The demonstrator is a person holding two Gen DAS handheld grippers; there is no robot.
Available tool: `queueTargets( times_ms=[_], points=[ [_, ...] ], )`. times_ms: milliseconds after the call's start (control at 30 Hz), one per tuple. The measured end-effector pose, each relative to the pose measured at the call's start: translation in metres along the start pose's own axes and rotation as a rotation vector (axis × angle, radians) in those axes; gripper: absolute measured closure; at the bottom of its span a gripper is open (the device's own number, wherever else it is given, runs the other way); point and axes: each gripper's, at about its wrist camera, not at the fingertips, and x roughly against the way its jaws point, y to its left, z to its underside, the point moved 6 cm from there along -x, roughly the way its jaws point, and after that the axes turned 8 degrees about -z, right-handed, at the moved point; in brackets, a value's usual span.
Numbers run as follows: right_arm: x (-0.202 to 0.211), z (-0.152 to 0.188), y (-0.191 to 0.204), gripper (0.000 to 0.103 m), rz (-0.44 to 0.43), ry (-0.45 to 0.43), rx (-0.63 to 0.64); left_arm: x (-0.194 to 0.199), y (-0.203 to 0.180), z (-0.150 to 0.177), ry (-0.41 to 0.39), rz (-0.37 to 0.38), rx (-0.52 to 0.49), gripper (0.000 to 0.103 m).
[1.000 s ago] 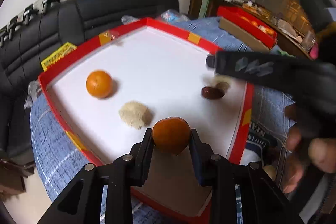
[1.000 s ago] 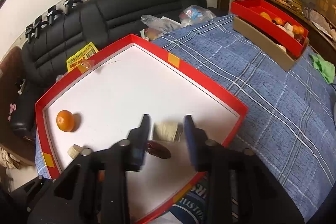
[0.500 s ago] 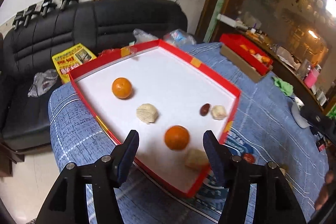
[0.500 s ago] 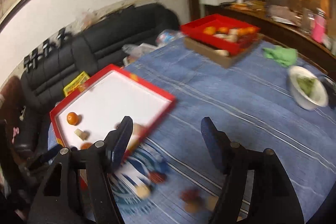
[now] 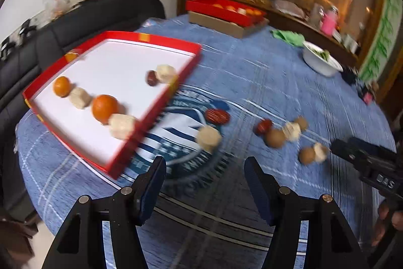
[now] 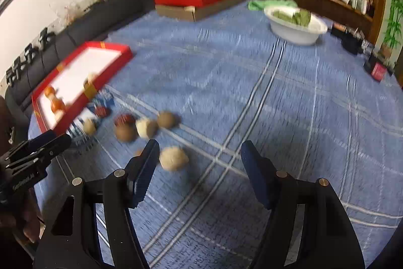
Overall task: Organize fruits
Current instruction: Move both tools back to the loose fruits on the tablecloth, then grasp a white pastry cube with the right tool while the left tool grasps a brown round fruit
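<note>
Both our grippers have pulled back, left gripper point(image 5: 203, 169) and right gripper point(image 6: 200, 153) spread empty; our red tray point(image 5: 75, 155) holds two oranges point(image 5: 104, 105), three pale pieces and one date point(image 5: 151, 78).

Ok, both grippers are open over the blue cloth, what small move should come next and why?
Probably ease the right gripper down and slightly left onto the pale beige lumpy fruit. Its jaws are open and empty, and that fruit lies loose on the blue checked tablecloth just ahead of the left fingertip, outside the red-rimmed white tray.
</note>
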Motion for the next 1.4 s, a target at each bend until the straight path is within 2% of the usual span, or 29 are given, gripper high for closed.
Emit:
queueTargets(
  times_ms=[267,367,400,467,500,667,900,1067,1100,1133,1200,1400],
  points=[
    [-0.020,0.001,0.013,0.056,0.017,0.031,0.095,0.000,-0.020,0.005,0.004,-0.003,-0.051,0.041],
    [-0.037,0.007,0.024,0.064,-0.004,0.080,0.135,-0.001,-0.026,0.005,0.009,-0.001,-0.066,0.041],
    [-0.036,0.010,0.030,0.068,0.028,0.073,0.186,-0.002,-0.029,0.005,0.009,0.001,-0.072,0.041],
    [-0.035,0.012,0.036,0.086,0.021,0.077,0.200,-0.004,-0.033,0.005,0.013,0.003,-0.078,0.041],
    [-0.034,0.013,0.036,0.088,0.021,0.077,0.199,-0.004,-0.036,0.005,0.013,0.007,-0.081,0.041],
    [-0.023,0.017,0.023,0.089,-0.002,0.069,0.160,-0.008,-0.052,0.007,0.023,0.021,-0.108,0.041],
    [0.005,0.009,0.002,0.089,-0.022,-0.027,0.070,-0.012,-0.092,0.002,0.012,0.041,-0.173,0.040],
    [0.012,0.004,-0.008,0.089,-0.040,-0.059,0.029,-0.021,-0.123,-0.003,0.032,0.066,-0.209,0.041],
    [0.013,0.003,-0.008,0.089,-0.045,-0.065,0.025,-0.024,-0.127,-0.004,0.043,0.070,-0.212,0.046],
    [0.014,0.002,-0.009,0.089,-0.049,-0.069,0.023,-0.028,-0.129,-0.005,0.056,0.073,-0.210,0.072],
    [0.016,0.002,-0.009,0.089,-0.056,-0.075,0.023,-0.030,-0.130,-0.008,0.054,0.063,-0.204,0.080],
    [0.021,0.001,-0.008,0.089,-0.073,-0.094,0.023,-0.025,-0.125,-0.005,0.051,0.113,-0.200,0.082]
  ],
)
